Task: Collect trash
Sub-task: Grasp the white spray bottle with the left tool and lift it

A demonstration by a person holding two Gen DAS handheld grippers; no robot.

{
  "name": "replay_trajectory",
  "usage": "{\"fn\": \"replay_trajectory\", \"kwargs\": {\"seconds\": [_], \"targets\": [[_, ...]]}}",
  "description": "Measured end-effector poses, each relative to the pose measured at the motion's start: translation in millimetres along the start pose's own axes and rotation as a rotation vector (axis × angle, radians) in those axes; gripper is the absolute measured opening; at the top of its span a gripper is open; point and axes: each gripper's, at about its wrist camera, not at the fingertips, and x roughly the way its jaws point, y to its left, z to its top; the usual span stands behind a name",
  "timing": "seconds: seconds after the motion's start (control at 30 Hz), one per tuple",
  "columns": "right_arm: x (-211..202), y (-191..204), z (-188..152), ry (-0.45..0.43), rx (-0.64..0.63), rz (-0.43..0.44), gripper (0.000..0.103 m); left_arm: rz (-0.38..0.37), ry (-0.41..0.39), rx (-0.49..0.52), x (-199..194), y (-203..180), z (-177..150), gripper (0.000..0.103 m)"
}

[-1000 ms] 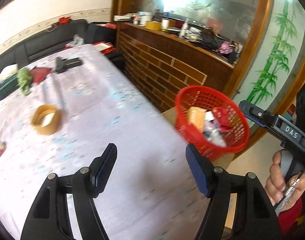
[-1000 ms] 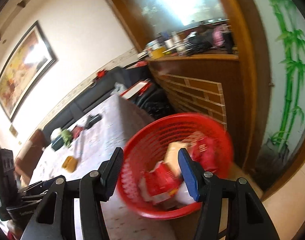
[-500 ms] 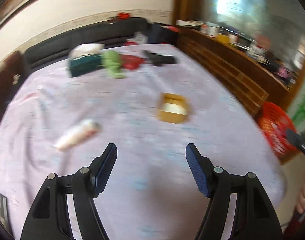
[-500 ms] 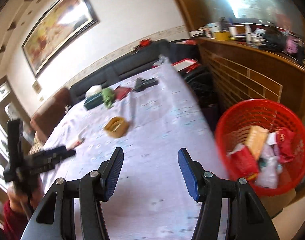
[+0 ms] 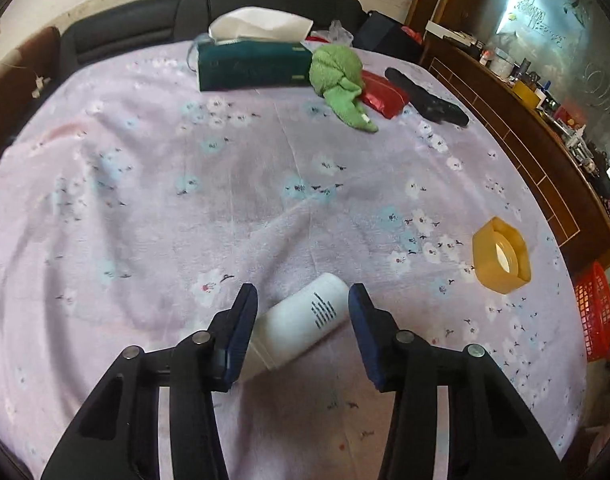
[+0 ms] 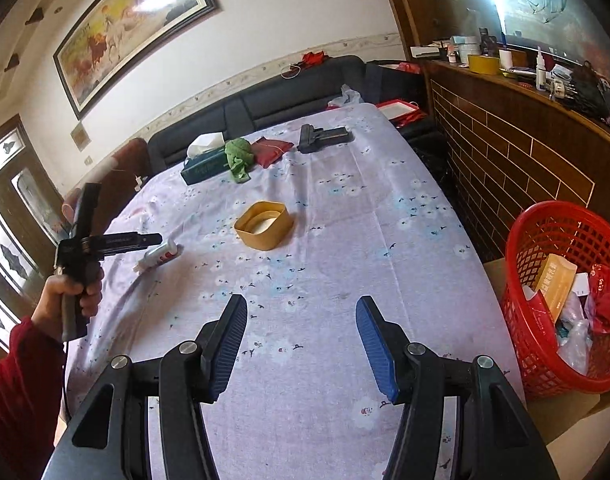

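Note:
A white tube-shaped bottle (image 5: 301,324) with black print lies on the flowered lilac tablecloth (image 5: 225,184). My left gripper (image 5: 301,300) straddles it, jaws closing. The left pad is against the bottle; a small gap shows at the right pad. In the right wrist view, a hand in a red sleeve holds the left gripper (image 6: 145,240) over the same bottle (image 6: 161,256). My right gripper (image 6: 301,304) hangs open over bare cloth with nothing between its fingers. The red mesh basket (image 6: 545,344), holding wrappers and a carton, stands off the table's right edge, its wall (image 5: 595,312) also seen from the left wrist.
A yellow hexagonal container (image 5: 485,252) (image 6: 265,240) sits mid-table. At the far end lie a teal tissue box (image 5: 253,66), a green cloth (image 5: 339,76), a red pouch (image 5: 385,88) and a black tool (image 5: 429,98). A black sofa (image 5: 145,28) lies behind, a cluttered wooden counter (image 6: 505,128) to the right.
My left gripper swung from the basket across the table to the white bottle and its jaws narrowed around it. My right gripper turned from over the basket to over the table.

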Motion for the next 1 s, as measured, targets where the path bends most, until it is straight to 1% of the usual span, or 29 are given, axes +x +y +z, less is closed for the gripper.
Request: {"fn": "replay_trajectory", "kwargs": {"seconds": [0.13, 0.23, 0.27, 0.3, 0.33, 0.37, 0.4, 0.53, 0.63, 0.7, 0.77, 0.8, 0.83, 0.87, 0.93, 1.0], "targets": [[4, -3, 2, 0.008, 0.008, -0.011, 0.061, 0.004, 0.003, 0.03, 2, -4, -4, 0.045], [9, -4, 4, 0.019, 0.013, -0.011, 0.061, 0.002, 0.027, 0.055, 10, -10, -10, 0.045], [11, -4, 5, 0.023, 0.014, -0.008, 0.061, 0.024, 0.027, 0.066, 13, -13, -11, 0.045], [13, -3, 6, 0.026, 0.014, -0.006, 0.061, 0.053, 0.023, 0.075, 17, -14, -12, 0.043], [15, -2, 8, 0.027, 0.014, -0.005, 0.061, 0.065, 0.008, 0.075, 17, -15, -12, 0.04], [16, -1, 9, 0.028, 0.012, -0.004, 0.061, 0.077, 0.002, 0.062, 17, -16, -11, 0.037], [17, 2, 10, 0.027, 0.009, -0.002, 0.061, 0.086, 0.003, 0.048, 17, -15, -11, 0.033], [20, 11, 16, 0.03, -0.009, -0.004, 0.061, 0.124, -0.008, -0.005, 10, -16, -17, 0.03], [30, 16, 25, 0.053, -0.002, 0.003, 0.061, 0.12, -0.047, -0.036, -7, -23, -28, 0.03], [46, 18, 35, 0.093, 0.027, 0.001, 0.061, 0.105, -0.089, -0.051, -25, -34, -40, 0.029], [64, 19, 44, 0.123, 0.05, -0.024, 0.057, 0.104, -0.123, -0.053, -39, -46, -50, 0.029], [73, 19, 48, 0.134, 0.056, -0.028, 0.048, 0.094, -0.147, -0.056, -46, -53, -55, 0.029], [86, 20, 54, 0.155, 0.069, -0.033, 0.043, 0.089, -0.167, -0.059, -50, -57, -59, 0.029], [101, 20, 59, 0.176, 0.093, -0.039, 0.042, 0.088, -0.185, -0.057, -53, -62, -63, 0.029], [121, 19, 67, 0.189, 0.122, -0.039, 0.042, 0.092, -0.216, -0.049, -56, -70, -68, 0.029], [145, 21, 74, 0.205, 0.142, -0.068, 0.042, 0.105, -0.242, -0.039, -54, -74, -70, 0.029]]}}
